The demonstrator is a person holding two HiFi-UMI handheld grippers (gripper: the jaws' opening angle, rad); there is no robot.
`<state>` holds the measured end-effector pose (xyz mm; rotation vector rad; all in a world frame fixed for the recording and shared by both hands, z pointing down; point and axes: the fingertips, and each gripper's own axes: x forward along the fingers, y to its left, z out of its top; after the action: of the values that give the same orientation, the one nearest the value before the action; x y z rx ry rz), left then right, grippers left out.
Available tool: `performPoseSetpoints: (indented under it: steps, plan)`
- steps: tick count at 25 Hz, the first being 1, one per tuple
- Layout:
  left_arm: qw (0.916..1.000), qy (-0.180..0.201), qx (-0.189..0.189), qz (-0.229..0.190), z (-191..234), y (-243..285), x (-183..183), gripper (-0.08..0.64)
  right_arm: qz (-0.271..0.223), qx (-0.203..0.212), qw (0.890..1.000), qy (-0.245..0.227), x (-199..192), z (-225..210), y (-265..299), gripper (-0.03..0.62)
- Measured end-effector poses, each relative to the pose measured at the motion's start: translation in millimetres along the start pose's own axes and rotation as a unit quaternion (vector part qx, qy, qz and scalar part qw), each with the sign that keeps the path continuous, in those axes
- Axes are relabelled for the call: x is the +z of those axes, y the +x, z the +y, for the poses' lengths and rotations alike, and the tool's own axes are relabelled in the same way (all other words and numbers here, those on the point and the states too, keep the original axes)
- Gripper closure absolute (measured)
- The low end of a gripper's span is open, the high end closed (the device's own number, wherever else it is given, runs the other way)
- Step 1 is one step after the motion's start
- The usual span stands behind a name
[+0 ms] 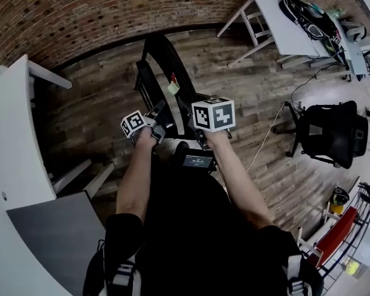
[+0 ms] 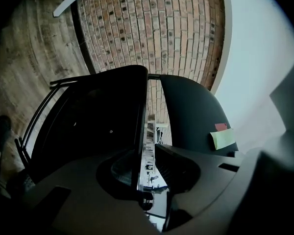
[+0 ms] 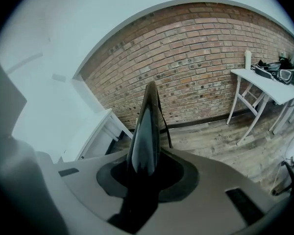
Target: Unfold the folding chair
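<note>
The black folding chair [image 1: 166, 73] stands half folded on the wooden floor in front of me, a yellow sticky note [image 1: 173, 87] on one panel. In the head view my left gripper [image 1: 157, 117] is at the chair's left side and my right gripper [image 1: 200, 134] at its near right. In the left gripper view the thin edge of a black chair panel [image 2: 139, 131] lies between the jaws of the left gripper [image 2: 148, 155], with a lit gap on its right side. In the right gripper view the right gripper [image 3: 144, 166] is shut on a glossy black chair panel [image 3: 146, 126] seen edge-on.
A white desk [image 1: 12, 134] is close on my left, a brick wall [image 1: 80, 11] behind the chair. A white table [image 1: 280, 23] with a bag stands at the back right. A black office chair [image 1: 333, 134] and a floor cable [image 1: 265, 137] lie to the right.
</note>
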<state>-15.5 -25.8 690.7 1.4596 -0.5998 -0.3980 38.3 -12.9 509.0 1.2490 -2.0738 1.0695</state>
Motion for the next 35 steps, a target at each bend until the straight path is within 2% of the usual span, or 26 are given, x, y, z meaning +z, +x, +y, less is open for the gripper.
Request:
performPoseSetpoints:
  steps: [12, 21, 24, 26, 30, 32, 35]
  plan:
    - [0.9997, 0.006, 0.007, 0.021, 1, 2, -19, 0.46, -0.009, -0.006, 1.0, 0.029, -13, -8, -13, 0.497]
    - [0.9989, -0.021, -0.035, 0.023, 3, -20, -9, 0.463, -0.017, 0.008, 0.999, 0.041, -14, -22, -14, 0.497]
    - [0.999, -0.024, -0.032, 0.019, 9, -36, -3, 0.472, -0.019, 0.016, 0.999, 0.048, -17, -38, -15, 0.5]
    - [0.9998, -0.009, -0.017, 0.01, 17, -47, 4, 0.474, -0.02, 0.018, 0.998, 0.052, -19, -54, -16, 0.505]
    - [0.9974, 0.059, 0.043, -0.002, 26, -59, 10, 0.443, -0.025, 0.019, 0.998, 0.05, -20, -77, -18, 0.517]
    - [0.9926, 0.094, 0.077, 0.006, 29, -59, 9, 0.436, -0.027, 0.021, 0.998, 0.051, -20, -82, -16, 0.517]
    - [0.981, 0.144, 0.128, 0.02, 37, -64, 6, 0.425, -0.028, 0.024, 0.998, 0.053, -22, -87, -14, 0.518]
